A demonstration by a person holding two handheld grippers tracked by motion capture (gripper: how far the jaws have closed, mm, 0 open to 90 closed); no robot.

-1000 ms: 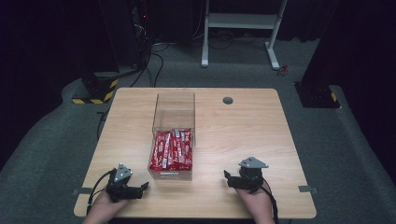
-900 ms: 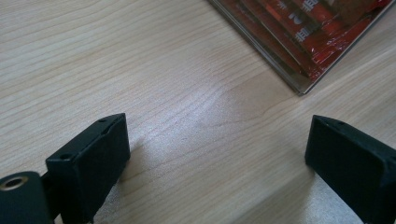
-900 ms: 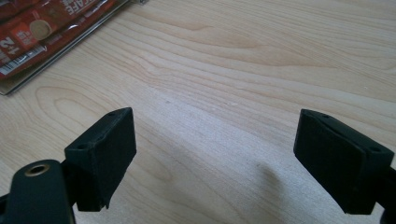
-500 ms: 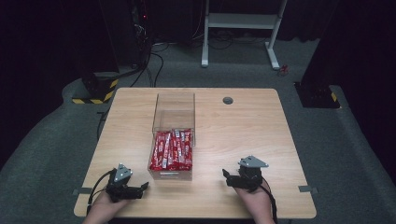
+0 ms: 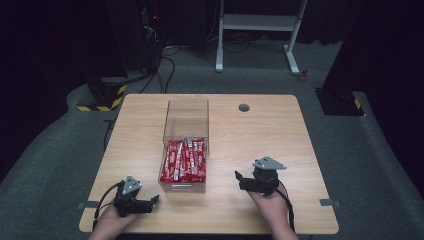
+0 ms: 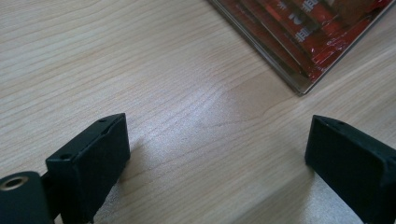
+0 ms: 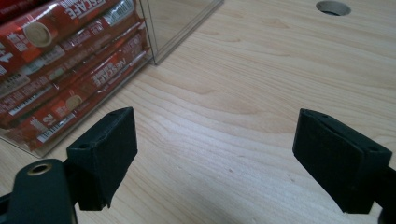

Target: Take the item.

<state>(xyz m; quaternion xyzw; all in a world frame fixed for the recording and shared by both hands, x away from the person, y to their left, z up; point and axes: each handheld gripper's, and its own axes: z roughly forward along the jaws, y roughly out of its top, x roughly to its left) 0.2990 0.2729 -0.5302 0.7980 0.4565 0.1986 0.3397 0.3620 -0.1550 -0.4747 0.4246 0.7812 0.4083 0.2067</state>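
Observation:
A clear plastic box [image 5: 186, 117] stands on the wooden table [image 5: 260, 135], its near half packed with several red sachets [image 5: 185, 160]. My left gripper [image 5: 152, 200] rests low at the table's front left, just left of the box's near corner [image 6: 303, 88]; it is open with bare wood between its jaws. My right gripper [image 5: 239, 177] is held right of the box, a little above the table, open and holding nothing. The right gripper view has the sachets [image 7: 56, 70] behind the box's wall at upper left.
A round cable hole [image 5: 243, 107] sits in the table at the back, right of the box [image 7: 332, 7]. Beyond the table are a white stand's legs [image 5: 255, 30], cables on the dark floor and a yellow-black striped base [image 5: 102, 97].
My right gripper has shifted slightly left, towards the box. The left gripper has stayed in place.

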